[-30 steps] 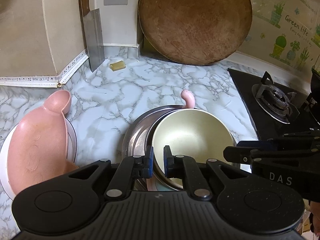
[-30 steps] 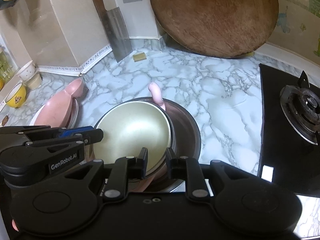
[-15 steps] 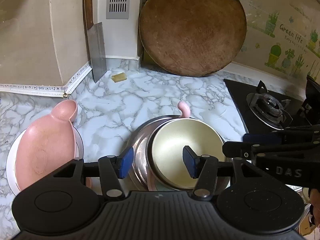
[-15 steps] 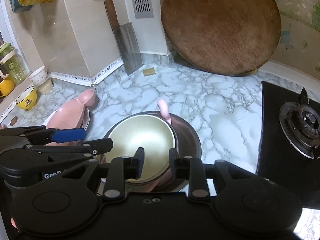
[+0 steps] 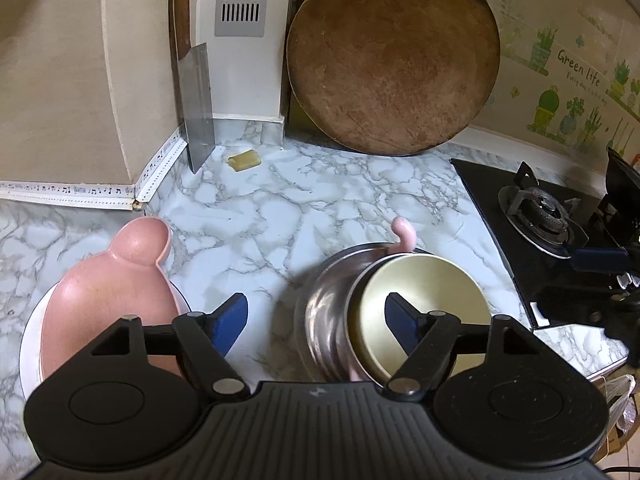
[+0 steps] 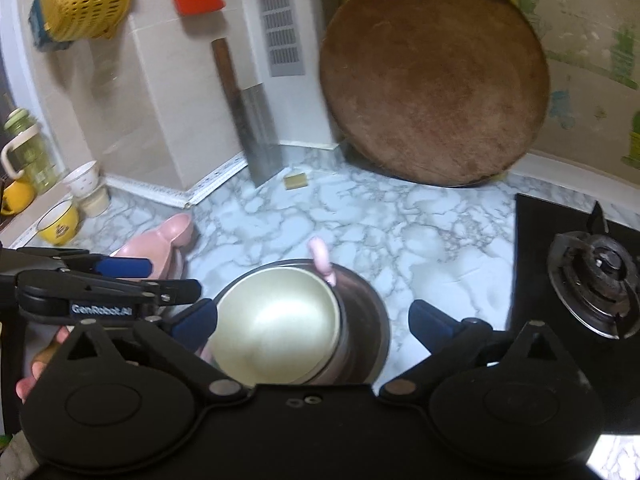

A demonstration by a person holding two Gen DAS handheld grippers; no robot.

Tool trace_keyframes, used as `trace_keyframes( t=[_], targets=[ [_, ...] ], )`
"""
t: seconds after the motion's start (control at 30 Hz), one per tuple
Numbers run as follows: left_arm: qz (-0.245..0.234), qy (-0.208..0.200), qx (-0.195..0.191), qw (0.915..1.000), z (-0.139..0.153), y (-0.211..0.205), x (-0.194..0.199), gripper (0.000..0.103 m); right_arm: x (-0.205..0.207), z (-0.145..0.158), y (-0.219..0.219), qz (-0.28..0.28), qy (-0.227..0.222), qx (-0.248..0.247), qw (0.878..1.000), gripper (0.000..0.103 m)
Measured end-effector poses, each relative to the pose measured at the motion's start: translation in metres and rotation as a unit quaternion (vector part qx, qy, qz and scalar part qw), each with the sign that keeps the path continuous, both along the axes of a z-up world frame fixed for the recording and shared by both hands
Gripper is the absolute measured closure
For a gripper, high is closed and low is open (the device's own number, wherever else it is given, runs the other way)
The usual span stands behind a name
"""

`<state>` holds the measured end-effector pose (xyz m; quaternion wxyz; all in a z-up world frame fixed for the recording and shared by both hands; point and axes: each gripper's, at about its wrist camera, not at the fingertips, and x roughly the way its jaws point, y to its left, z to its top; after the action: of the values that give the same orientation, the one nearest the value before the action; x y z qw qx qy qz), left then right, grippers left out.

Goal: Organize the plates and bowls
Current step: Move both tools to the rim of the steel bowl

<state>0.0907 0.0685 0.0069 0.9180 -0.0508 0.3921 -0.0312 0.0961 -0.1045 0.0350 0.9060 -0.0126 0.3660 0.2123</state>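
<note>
A pale gold bowl (image 5: 424,300) (image 6: 276,320) sits inside a steel bowl (image 5: 328,312) (image 6: 360,316) on the marble counter, with a pink dish's handle (image 5: 402,232) (image 6: 320,258) poking out behind. A pink gourd-shaped plate (image 5: 108,292) (image 6: 160,244) lies on a white plate (image 5: 30,336) to the left. My left gripper (image 5: 316,320) is open and empty, above the stack's left side. My right gripper (image 6: 312,320) is open and empty, its fingers either side of the stack.
A round wooden board (image 5: 394,56) (image 6: 434,76) and a cleaver (image 5: 198,100) (image 6: 258,128) lean on the back wall. A gas hob (image 5: 540,216) (image 6: 592,276) lies right. A yellow sponge piece (image 5: 244,159) lies at the back. Cups (image 6: 60,220) stand far left.
Both grippers opened wide and let go of the gold bowl's rim, then pulled back and up. The bowls stay stacked on the counter.
</note>
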Motion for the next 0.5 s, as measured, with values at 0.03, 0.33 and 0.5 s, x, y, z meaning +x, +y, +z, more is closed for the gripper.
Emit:
trace_keyframes(
  t=[0.03, 0.33, 0.5],
  targets=[
    [-0.002, 0.002, -0.001, 1.0000, -0.001, 0.002, 0.004, 0.028, 0.001, -0.001, -0.005, -0.012, 0.005, 0.004, 1.000, 0.000],
    [-0.005, 0.070, -0.039, 0.9968, -0.021, 0.026, 0.056, 0.028, 0.013, -0.026, -0.052, -0.112, 0.074, 0.028, 0.991, 0.000],
    [0.000, 0.097, -0.051, 0.9940, -0.035, 0.034, 0.075, 0.028, 0.018, -0.044, -0.062, -0.141, 0.109, 0.049, 0.983, 0.002]
  ],
)
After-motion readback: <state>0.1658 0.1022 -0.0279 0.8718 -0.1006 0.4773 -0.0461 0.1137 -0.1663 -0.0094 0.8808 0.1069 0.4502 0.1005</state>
